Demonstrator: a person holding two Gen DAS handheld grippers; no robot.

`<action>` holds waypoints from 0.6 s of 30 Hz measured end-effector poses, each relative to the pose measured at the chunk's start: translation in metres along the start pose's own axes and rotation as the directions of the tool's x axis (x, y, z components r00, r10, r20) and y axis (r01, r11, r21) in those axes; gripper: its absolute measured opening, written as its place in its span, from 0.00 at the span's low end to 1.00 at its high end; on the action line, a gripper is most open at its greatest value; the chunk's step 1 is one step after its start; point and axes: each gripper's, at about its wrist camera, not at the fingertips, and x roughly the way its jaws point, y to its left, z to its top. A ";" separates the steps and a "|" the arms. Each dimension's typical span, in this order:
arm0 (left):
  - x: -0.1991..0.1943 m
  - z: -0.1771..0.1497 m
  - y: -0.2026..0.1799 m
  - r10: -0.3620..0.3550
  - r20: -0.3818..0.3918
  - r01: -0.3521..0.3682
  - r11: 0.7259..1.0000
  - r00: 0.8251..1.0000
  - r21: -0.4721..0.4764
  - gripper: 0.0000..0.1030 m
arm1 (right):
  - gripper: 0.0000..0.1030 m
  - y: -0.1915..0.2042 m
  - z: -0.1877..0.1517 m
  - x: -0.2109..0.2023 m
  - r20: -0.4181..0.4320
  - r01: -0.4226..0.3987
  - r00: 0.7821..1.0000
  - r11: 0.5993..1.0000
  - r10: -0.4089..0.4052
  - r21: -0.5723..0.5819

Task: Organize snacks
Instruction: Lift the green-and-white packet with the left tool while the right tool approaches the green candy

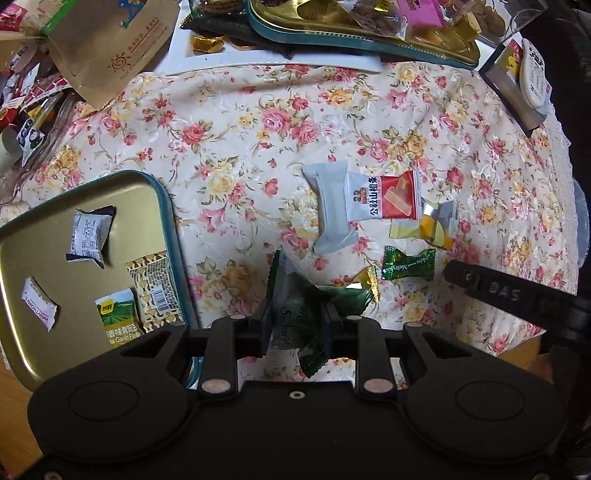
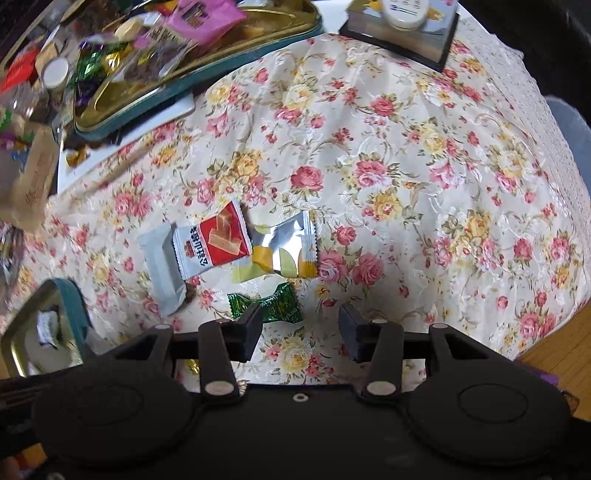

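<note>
My left gripper (image 1: pixel 295 317) is shut on a green-and-silver snack packet (image 1: pixel 293 314), held above the floral tablecloth just right of a gold tin tray (image 1: pixel 22 258) with several snacks in it. On the cloth lie a grey packet (image 1: pixel 330 208), a red-and-white hawthorn packet (image 1: pixel 384 197), a yellow-and-silver packet (image 1: pixel 436 225), a green candy (image 1: pixel 408 264) and a gold candy (image 1: pixel 367 282). My right gripper (image 2: pixel 301 328) is open and empty, just in front of the green candy (image 2: pixel 267 304); the hawthorn packet (image 2: pixel 214 242) lies beyond it.
A second gold tin (image 1: pixel 369 33) heaped with snacks sits at the back on a white board (image 1: pixel 258 61). A paper bag (image 1: pixel 110 44) and loose wrappers pile at the back left. A small box with a white device (image 2: pixel 402 27) stands at the back right.
</note>
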 end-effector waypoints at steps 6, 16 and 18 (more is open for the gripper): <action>-0.006 0.000 0.007 0.020 0.027 -0.019 1.000 0.999 -0.021 0.34 | 0.47 0.001 0.006 0.005 0.014 -0.021 1.000 0.999 0.021 0.033; -0.017 -0.001 0.007 -0.004 0.056 0.004 1.000 0.998 -0.008 0.34 | 0.47 0.005 0.006 0.024 -0.050 -0.034 0.998 0.997 0.037 0.072; -0.019 -0.002 0.007 -0.005 0.060 0.005 1.000 0.998 -0.007 0.34 | 0.47 0.010 0.003 0.030 -0.066 -0.030 0.997 0.998 0.033 0.055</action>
